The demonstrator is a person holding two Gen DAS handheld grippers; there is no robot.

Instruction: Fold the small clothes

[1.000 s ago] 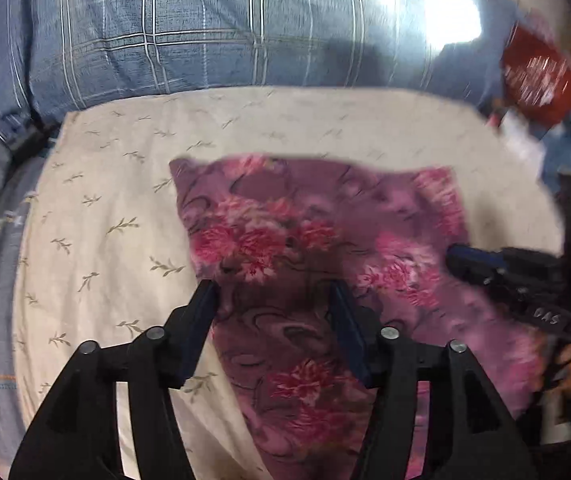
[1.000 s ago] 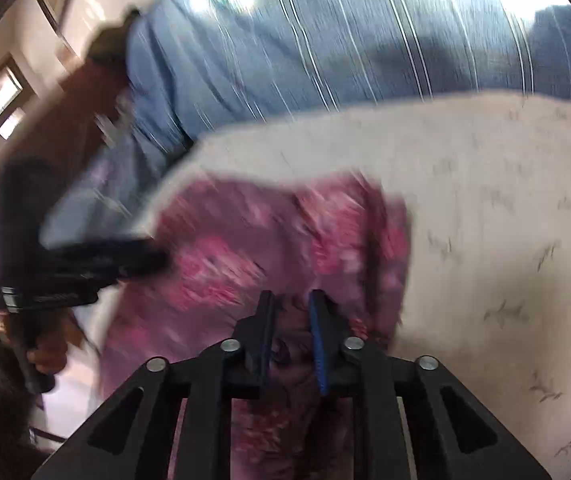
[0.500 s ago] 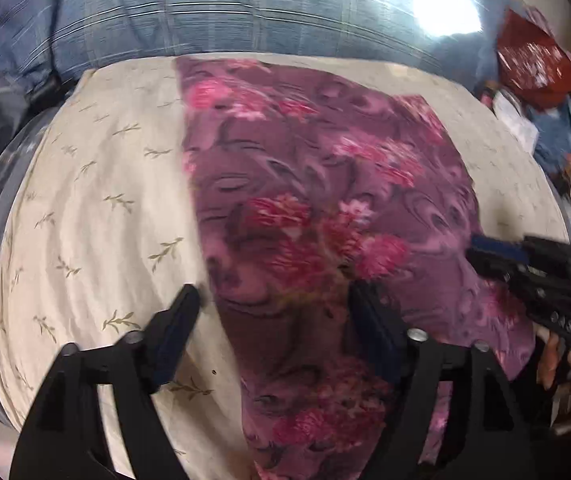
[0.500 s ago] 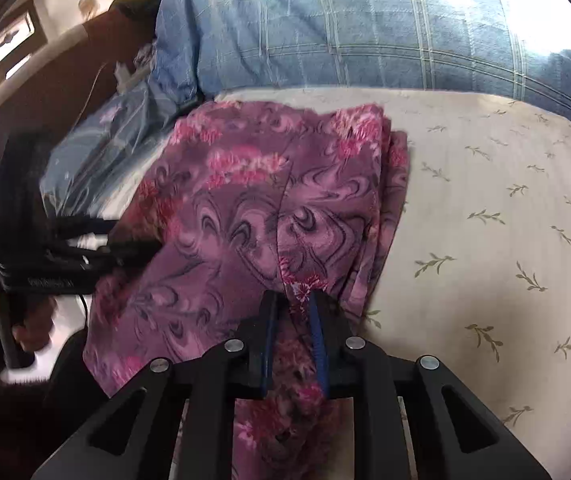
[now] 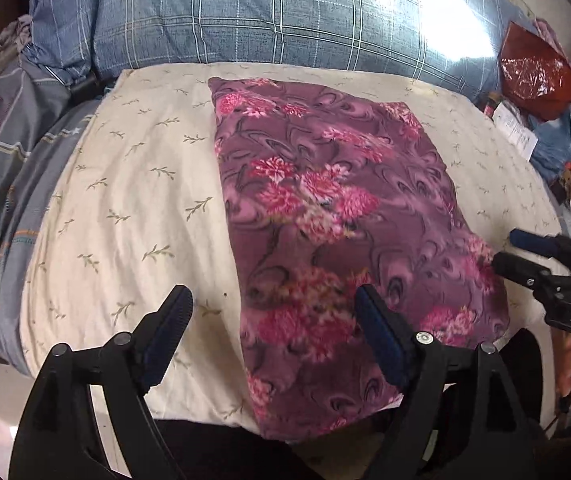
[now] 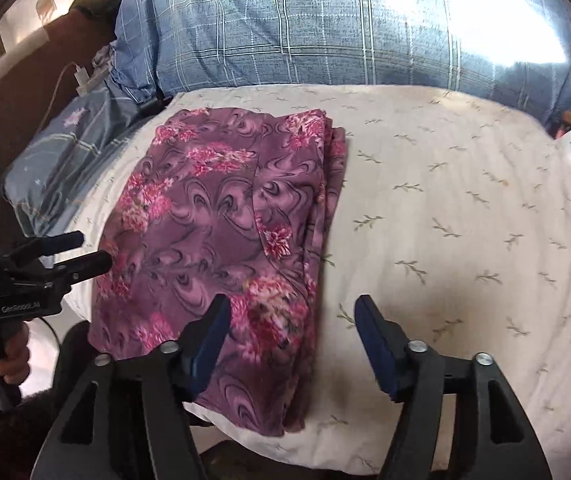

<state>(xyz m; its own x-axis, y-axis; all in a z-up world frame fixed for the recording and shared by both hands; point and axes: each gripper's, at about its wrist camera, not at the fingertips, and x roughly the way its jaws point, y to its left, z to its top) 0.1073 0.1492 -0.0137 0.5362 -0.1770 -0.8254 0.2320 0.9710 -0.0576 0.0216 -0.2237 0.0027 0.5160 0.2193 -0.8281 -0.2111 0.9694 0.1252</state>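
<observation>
A folded purple floral garment [image 5: 337, 216] is laid on a cream pillow [image 5: 125, 200]. The left gripper [image 5: 273, 320] is held spread and empty; the right gripper's [image 6: 291, 332] jaws are opening, nothing pinched.

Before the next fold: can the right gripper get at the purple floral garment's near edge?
Probably yes: the right gripper, jaws opening and empty, hangs over the purple floral garment, nothing between them.

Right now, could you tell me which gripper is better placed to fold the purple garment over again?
Probably the right gripper: its opening jaws straddle the purple garment's layered long edge. The left gripper stands open over the opposite straight edge, so either could start.
</observation>
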